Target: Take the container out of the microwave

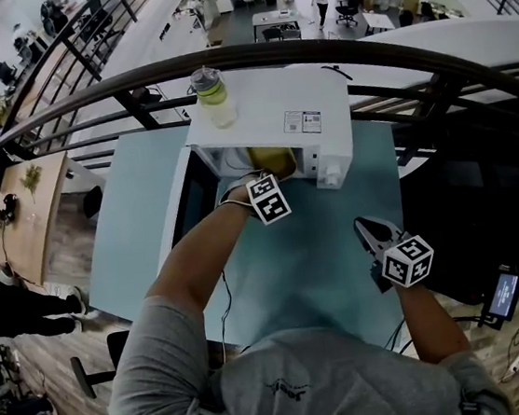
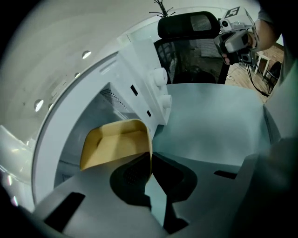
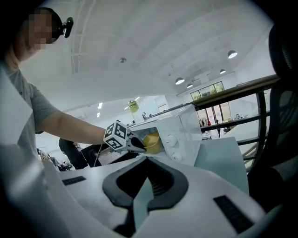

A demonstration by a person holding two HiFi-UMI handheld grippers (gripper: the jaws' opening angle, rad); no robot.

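Note:
A tan, tray-like container (image 1: 274,160) sits in the mouth of the white microwave (image 1: 277,120), whose door (image 1: 188,201) hangs open to the left. My left gripper (image 1: 254,180) is shut on the container's near rim. In the left gripper view the rim edge (image 2: 148,139) is pinched between the dark pads, at the left gripper (image 2: 150,158), and the container (image 2: 116,144) is partly out of the cavity. My right gripper (image 1: 365,228) hovers over the table to the right, away from the microwave. Its jaws meet with nothing between them at the right gripper (image 3: 146,160). From that side I see the container (image 3: 152,142).
A clear bottle with yellowish liquid (image 1: 213,95) stands on top of the microwave. The microwave's two knobs (image 2: 160,88) are right of the cavity. The pale blue table (image 1: 322,260) spreads in front. A dark railing (image 1: 391,54) curves behind it, and a black chair (image 2: 191,51) stands beyond.

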